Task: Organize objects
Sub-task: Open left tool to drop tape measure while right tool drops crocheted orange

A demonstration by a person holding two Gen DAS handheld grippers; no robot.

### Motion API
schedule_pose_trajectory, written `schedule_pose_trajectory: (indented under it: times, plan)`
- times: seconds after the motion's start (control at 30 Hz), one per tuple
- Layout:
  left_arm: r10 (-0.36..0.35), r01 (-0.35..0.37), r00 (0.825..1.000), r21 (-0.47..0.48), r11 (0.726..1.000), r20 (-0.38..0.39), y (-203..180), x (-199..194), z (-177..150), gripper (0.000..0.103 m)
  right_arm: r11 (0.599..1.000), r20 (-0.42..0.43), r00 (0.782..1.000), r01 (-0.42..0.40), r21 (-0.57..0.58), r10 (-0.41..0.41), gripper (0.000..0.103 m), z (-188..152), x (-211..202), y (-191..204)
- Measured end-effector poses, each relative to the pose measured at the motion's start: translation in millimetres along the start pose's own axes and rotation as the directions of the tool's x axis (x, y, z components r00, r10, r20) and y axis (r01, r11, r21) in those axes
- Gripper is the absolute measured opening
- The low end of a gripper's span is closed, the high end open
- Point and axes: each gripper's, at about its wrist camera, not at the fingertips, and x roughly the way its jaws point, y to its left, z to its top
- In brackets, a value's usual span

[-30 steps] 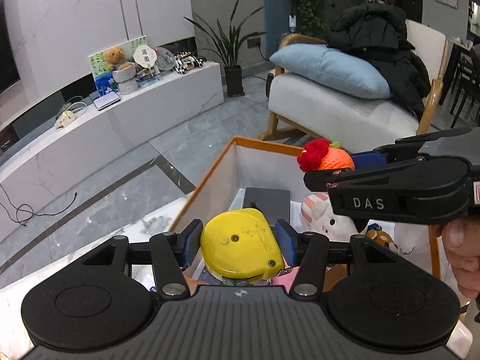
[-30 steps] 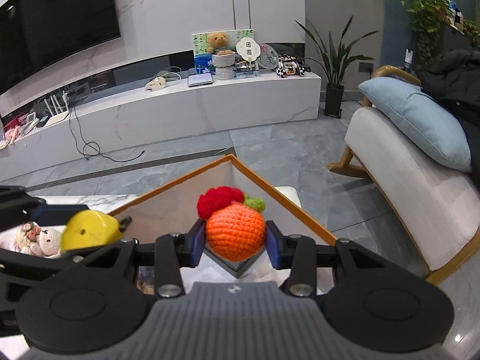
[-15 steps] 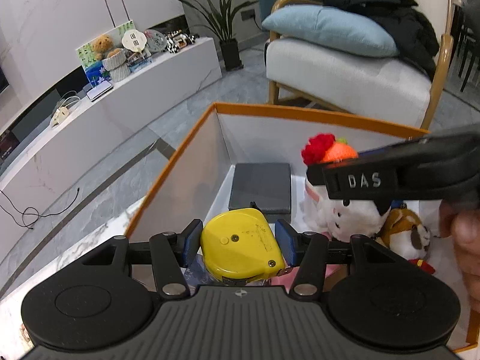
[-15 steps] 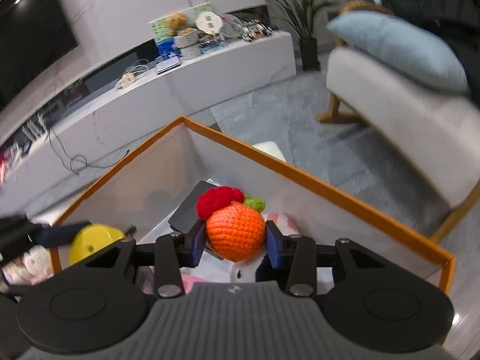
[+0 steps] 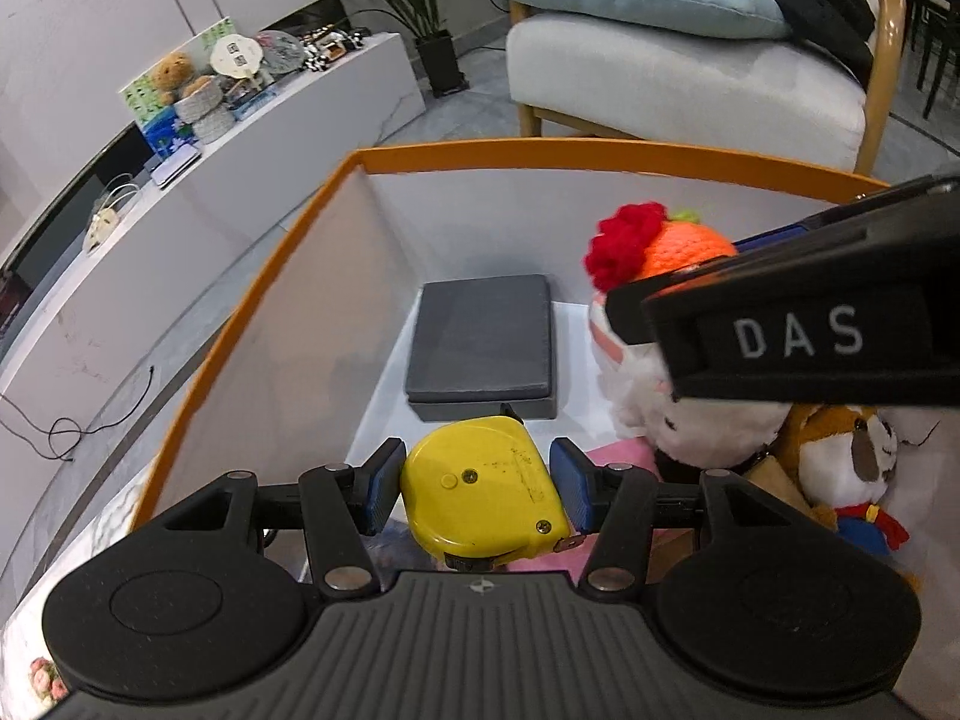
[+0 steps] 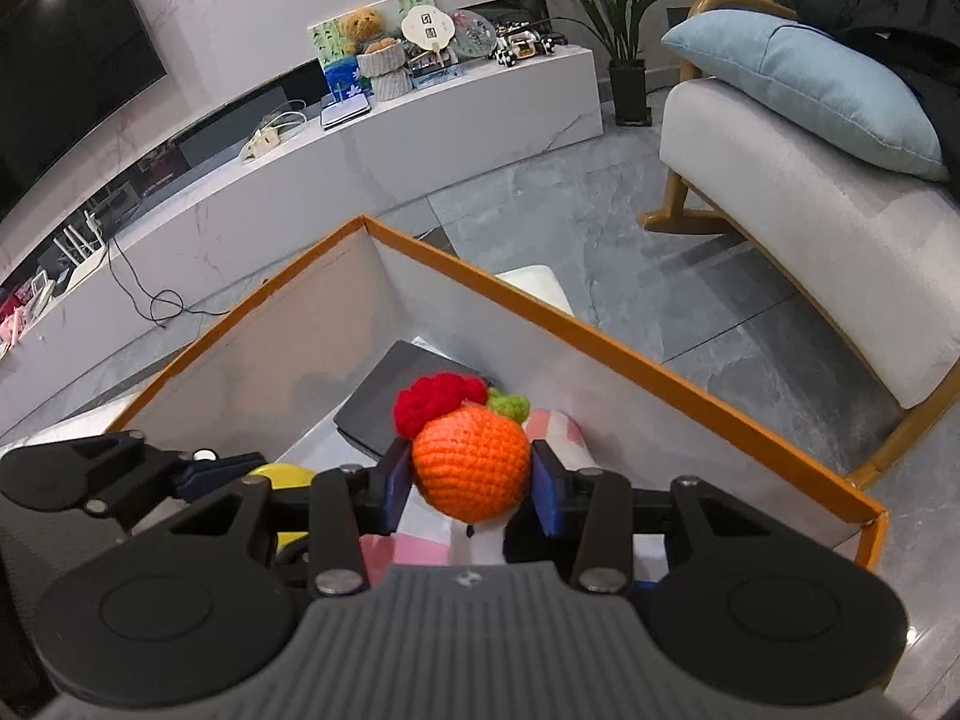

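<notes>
My left gripper [image 5: 480, 489] is shut on a yellow tape measure [image 5: 483, 483], held inside the orange-rimmed white box [image 5: 540, 153] near its front. My right gripper [image 6: 472, 487] is shut on an orange crocheted fruit [image 6: 471, 461] with a red flower and a green leaf, held above the box's right half. In the left wrist view the right gripper's black body [image 5: 798, 333] crosses from the right, with the crocheted fruit [image 5: 678, 243] showing beyond it. In the right wrist view the tape measure [image 6: 282, 474] peeks out beside the left gripper's finger.
On the box floor lie a dark grey flat case [image 5: 483, 342], a white plush [image 5: 690, 414], a brown-and-white plush dog [image 5: 846, 462] and a pink item [image 5: 618, 456]. Beyond the box are a white media bench [image 6: 360, 144], an armchair [image 6: 810, 192] with a blue cushion, and a potted plant [image 6: 624, 42].
Both grippers have sunk and tilted down over the box, so its inside now fills the views. The grips on the tape measure and the crocheted fruit are unchanged.
</notes>
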Motion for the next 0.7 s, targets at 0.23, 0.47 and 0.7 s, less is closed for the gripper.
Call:
schedule_pose_trajectory:
  times: [0.23,0.47,0.7]
  plan:
    - [-0.006,0.006,1.0,-0.009,1.0,-0.006,1,3,3,0.062,0.999,-0.006,1.0,0.028,-0.023,-0.028,0.044,0,2,7]
    - [-0.006,0.006,0.999,-0.018,1.0,0.039,7,-5,5,0.064,0.998,-0.001,0.999,0.041,-0.047,-0.042,0.044,2,1,17]
    - [-0.031,0.033,0.998,-0.041,0.999,0.057,15,-9,5,0.064,0.996,0.019,0.998,0.062,-0.064,-0.061,0.047,4,-4,26]
